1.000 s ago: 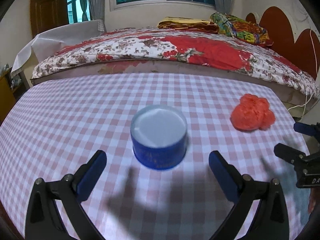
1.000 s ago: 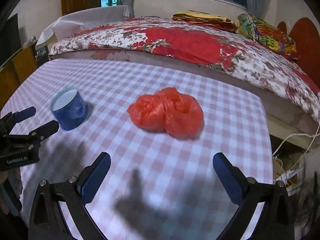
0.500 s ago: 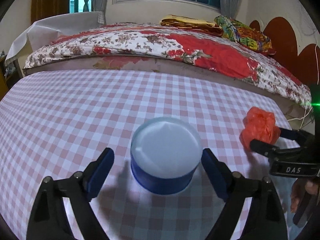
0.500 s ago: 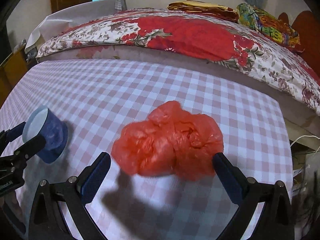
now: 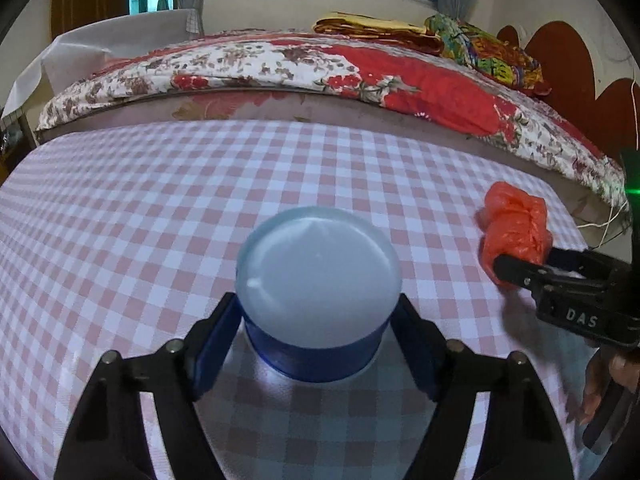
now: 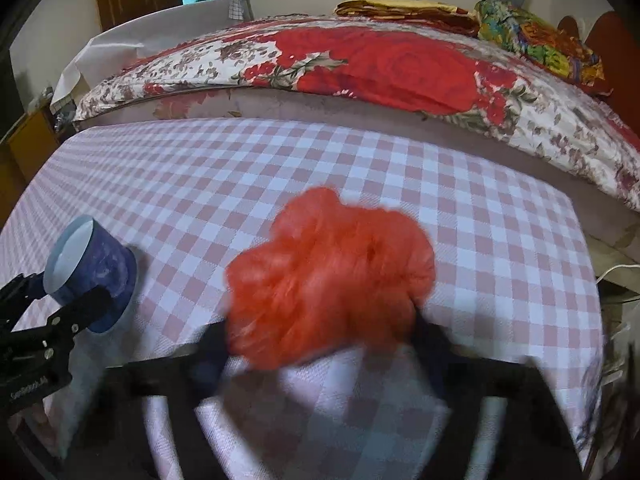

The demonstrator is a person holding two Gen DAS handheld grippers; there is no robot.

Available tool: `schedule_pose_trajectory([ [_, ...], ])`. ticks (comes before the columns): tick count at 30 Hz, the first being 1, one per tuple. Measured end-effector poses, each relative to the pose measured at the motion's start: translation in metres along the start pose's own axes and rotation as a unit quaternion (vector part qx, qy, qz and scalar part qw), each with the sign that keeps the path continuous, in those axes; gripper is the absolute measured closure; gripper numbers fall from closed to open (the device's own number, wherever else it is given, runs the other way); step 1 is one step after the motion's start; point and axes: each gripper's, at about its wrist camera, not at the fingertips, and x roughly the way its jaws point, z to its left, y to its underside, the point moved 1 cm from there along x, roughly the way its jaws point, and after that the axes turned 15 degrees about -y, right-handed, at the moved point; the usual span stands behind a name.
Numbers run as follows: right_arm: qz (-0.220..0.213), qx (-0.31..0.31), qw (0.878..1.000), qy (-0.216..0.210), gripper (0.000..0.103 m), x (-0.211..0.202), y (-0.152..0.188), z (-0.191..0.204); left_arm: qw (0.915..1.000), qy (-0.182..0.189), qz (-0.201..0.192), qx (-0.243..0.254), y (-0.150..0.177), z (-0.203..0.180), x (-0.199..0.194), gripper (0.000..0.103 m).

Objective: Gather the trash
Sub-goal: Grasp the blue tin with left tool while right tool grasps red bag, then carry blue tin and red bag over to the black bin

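Observation:
A round blue tub with a pale lid (image 5: 318,292) stands on the pink checked tablecloth (image 5: 160,208). My left gripper (image 5: 316,344) is shut on the tub, its blue pads against both sides. The tub also shows in the right wrist view (image 6: 90,272), held by the left gripper (image 6: 68,312). A crumpled red plastic bag (image 6: 328,280) lies on the cloth. My right gripper (image 6: 320,344) is shut on the bag, the frame blurred by motion. In the left wrist view the bag (image 5: 514,232) sits in the right gripper (image 5: 520,268) at the right.
A bed with a red floral cover (image 5: 320,72) runs along the table's far edge, with folded bedding (image 5: 372,26) on it. The table's right edge (image 6: 588,264) drops off near the bag. A wooden cabinet (image 6: 28,140) stands at the left.
Both grippers have moved forward and closed: the left on the blue tub, the right on the red bag, squeezing it narrower.

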Motion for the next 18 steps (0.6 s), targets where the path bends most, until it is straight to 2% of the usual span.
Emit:
schedule_pose_trajectory([
  [1,-0.001,-0.005,1.000,-0.002,0.054,-0.001,0.000,0.001,1.0000,0.005,-0.004,-0.006,0.000,0.001,-0.001,0.027],
  [4,-0.004,-0.017,1.000,-0.002,0.068,-0.009,0.003,0.004,0.9998,0.010,-0.015,-0.009,-0.002,0.003,-0.009,0.027],
  [9,-0.018,-0.036,0.999,-0.002,0.073,-0.029,0.013,0.009,0.9993,0.015,-0.034,0.004,-0.004,-0.005,-0.025,0.027],
  [18,-0.050,-0.044,0.998,-0.001,0.073,-0.087,0.048,0.016,0.9968,0.035,-0.058,0.041,0.002,-0.037,-0.055,0.027],
])
